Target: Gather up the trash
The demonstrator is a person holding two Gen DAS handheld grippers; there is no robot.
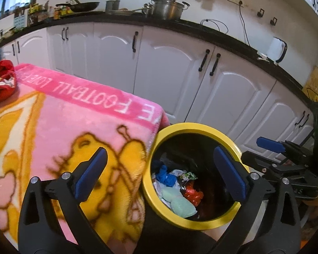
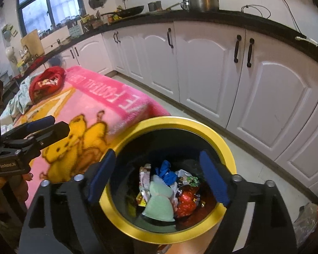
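A round bin with a yellow rim (image 1: 198, 127) (image 2: 188, 123) stands beside a table under a pink blanket. Inside lie several pieces of trash: pale green sponges (image 1: 180, 203) (image 2: 161, 203), a blue rag (image 1: 165, 176) (image 2: 166, 172), a red wrapper (image 1: 193, 193) (image 2: 186, 203) and a green wrapper (image 1: 187, 175) (image 2: 190, 181). My left gripper (image 1: 160, 176) hangs open above the bin's left edge, nothing between its blue pads. My right gripper (image 2: 159, 177) is open over the bin's mouth, also empty; it shows at the right of the left wrist view (image 1: 271, 146), and the left gripper shows at the left of the right wrist view (image 2: 42, 124).
The pink blanket (image 1: 59, 127) (image 2: 99, 110) covers the table left of the bin, with a red cloth (image 1: 0, 84) (image 2: 46, 82) at its far end. White cabinets (image 1: 169, 74) (image 2: 212, 67) under a dark counter run behind. A plastic bag (image 2: 307, 220) lies on the floor, right.
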